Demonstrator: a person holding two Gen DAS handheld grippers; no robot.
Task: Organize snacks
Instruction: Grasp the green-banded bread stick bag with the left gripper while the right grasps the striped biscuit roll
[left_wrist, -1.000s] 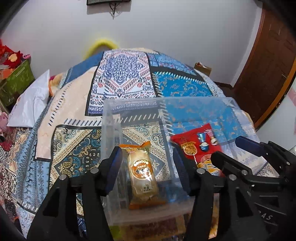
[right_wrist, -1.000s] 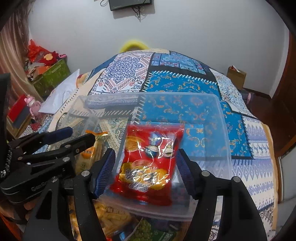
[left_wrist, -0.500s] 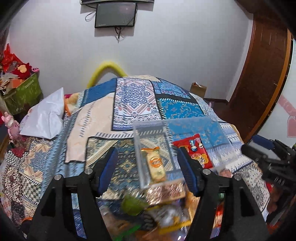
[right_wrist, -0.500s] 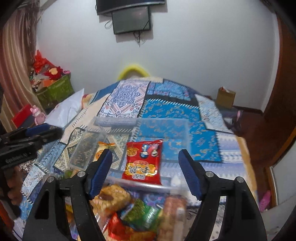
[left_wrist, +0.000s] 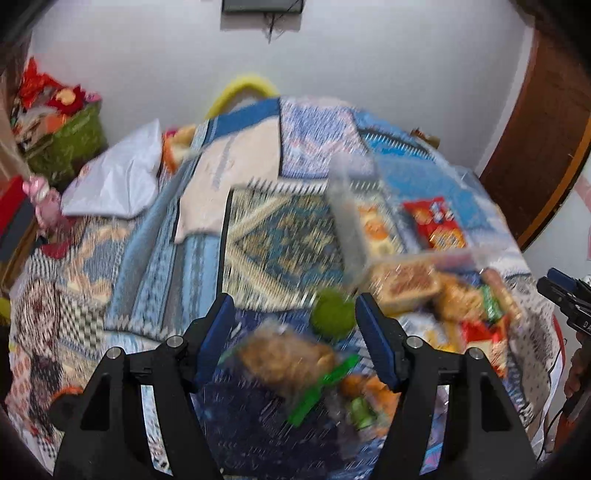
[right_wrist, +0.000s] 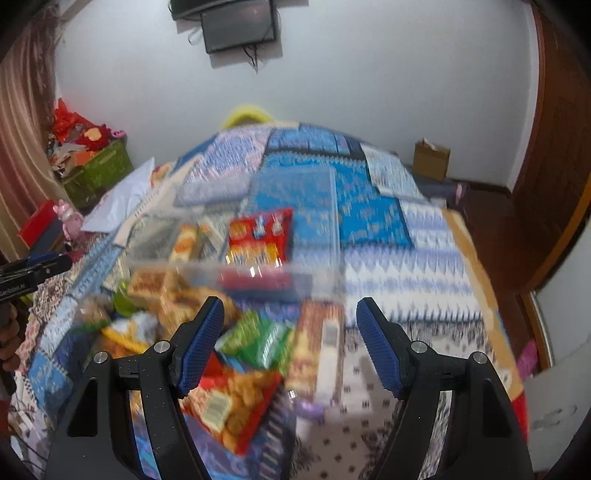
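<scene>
A clear plastic bin (right_wrist: 317, 284) sits on the patterned bedspread and holds a red snack bag (right_wrist: 260, 236) and an orange-gold packet (right_wrist: 186, 240). The bin (left_wrist: 351, 236) and red bag (left_wrist: 434, 223) also show in the left wrist view. A pile of loose snack packets (right_wrist: 243, 343) lies in front of the bin. My right gripper (right_wrist: 290, 343) is open and empty above the pile. My left gripper (left_wrist: 295, 339) is open and empty above a brown packet (left_wrist: 284, 356) and a green round snack (left_wrist: 332, 314). Both views are motion-blurred.
The bedspread (left_wrist: 147, 240) covers a bed with a white pillow (left_wrist: 114, 181) at the left. A green basket (right_wrist: 98, 171) stands by the wall, a cardboard box (right_wrist: 430, 158) on the floor at right, a wooden door (right_wrist: 561, 147) beyond.
Both grippers have pulled back and up from the bin, leaving the orange-gold packet and red bag inside. The loose snack pile has come into view below them.
</scene>
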